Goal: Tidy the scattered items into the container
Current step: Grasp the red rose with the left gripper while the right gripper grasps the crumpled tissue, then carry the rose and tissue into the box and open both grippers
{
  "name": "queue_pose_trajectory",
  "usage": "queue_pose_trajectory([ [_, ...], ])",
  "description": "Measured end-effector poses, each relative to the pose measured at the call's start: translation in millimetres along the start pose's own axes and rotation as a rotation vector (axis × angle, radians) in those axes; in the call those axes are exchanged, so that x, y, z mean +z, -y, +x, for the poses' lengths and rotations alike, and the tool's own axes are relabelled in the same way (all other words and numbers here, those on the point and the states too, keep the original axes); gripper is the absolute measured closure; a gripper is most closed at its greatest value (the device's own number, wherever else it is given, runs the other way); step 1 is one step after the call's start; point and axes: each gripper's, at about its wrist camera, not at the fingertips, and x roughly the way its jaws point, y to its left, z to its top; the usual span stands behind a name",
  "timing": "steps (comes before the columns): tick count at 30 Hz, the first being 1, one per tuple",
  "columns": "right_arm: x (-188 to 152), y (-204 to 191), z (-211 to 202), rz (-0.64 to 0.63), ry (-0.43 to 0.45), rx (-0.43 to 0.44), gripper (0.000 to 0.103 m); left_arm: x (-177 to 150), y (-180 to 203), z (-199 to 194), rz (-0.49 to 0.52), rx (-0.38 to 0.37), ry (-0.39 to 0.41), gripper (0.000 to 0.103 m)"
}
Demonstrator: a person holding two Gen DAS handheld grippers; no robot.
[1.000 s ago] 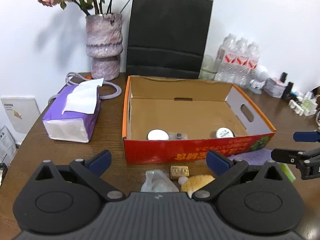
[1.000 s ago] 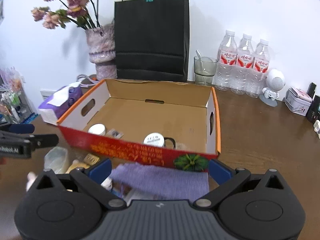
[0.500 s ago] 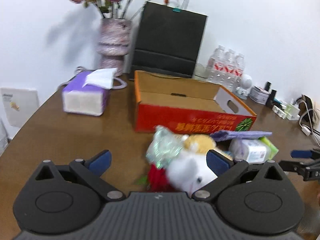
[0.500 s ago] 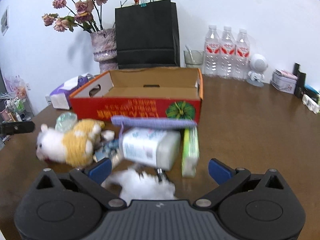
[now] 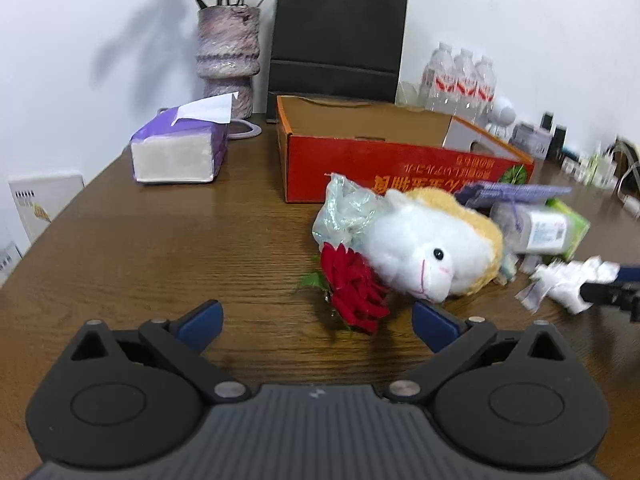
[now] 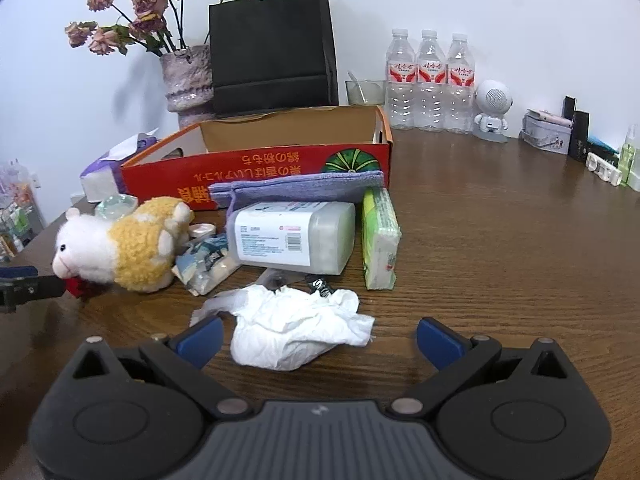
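Note:
A red cardboard box (image 5: 400, 168) (image 6: 256, 172) stands open at mid-table. In front of it lie a white and yellow plush toy (image 5: 432, 248) (image 6: 120, 244), a red rose (image 5: 352, 284), a clear wrapper (image 5: 344, 208), a white bottle on its side (image 6: 292, 236), a purple cloth (image 6: 300, 186), a green pack (image 6: 380, 240) and a crumpled tissue (image 6: 296, 324). My left gripper (image 5: 316, 320) is open, low, just short of the rose. My right gripper (image 6: 318, 332) is open with the tissue between its fingers.
A purple tissue box (image 5: 180, 148), a vase of dried flowers (image 5: 228, 56) and a black paper bag (image 5: 336, 44) stand behind the box. Water bottles (image 6: 430, 80), a small robot figure (image 6: 492, 110) and small items line the back right edge.
Both grippers have pulled back and dropped low toward the table. The box's inside has gone out of sight and the scattered items now fill the foreground.

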Motion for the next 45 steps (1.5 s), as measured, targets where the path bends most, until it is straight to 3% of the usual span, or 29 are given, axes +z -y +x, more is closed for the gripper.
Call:
queue_pose_trajectory([
  [7,3,-9,7,-0.045,-0.005,-0.032,0.000,2,9,10,0.040,-0.016,0.014,0.011],
  [10,4,-11,7,-0.055,0.003,-0.034,0.005,3,12,13,0.063,-0.020,0.015,0.025],
  [12,4,-12,5,-0.064,0.009,-0.020,0.030,2,13,14,0.069,-0.037,0.005,0.054],
  [13,3,-12,5,-0.069,0.007,-0.009,0.039,1,12,13,0.066,-0.049,0.004,0.056],
  [14,3,-13,4,-0.070,0.000,0.004,0.060,1,12,12,0.068,-0.053,0.009,0.060],
  [15,2,-12,4,-0.066,-0.010,0.016,0.069,0,13,9,0.075,-0.049,0.020,0.064],
  [21,-3,-8,-11,-0.051,0.038,0.031,0.078,-5,9,-4,0.064,-0.042,0.042,0.065],
  [31,5,3,-33,-0.032,0.113,0.037,0.081,-8,-5,-25,0.008,-0.021,0.079,0.065],
  [45,27,-3,-41,-0.012,0.181,0.064,0.081,34,-8,-53,-0.005,-0.051,0.215,0.065],
])
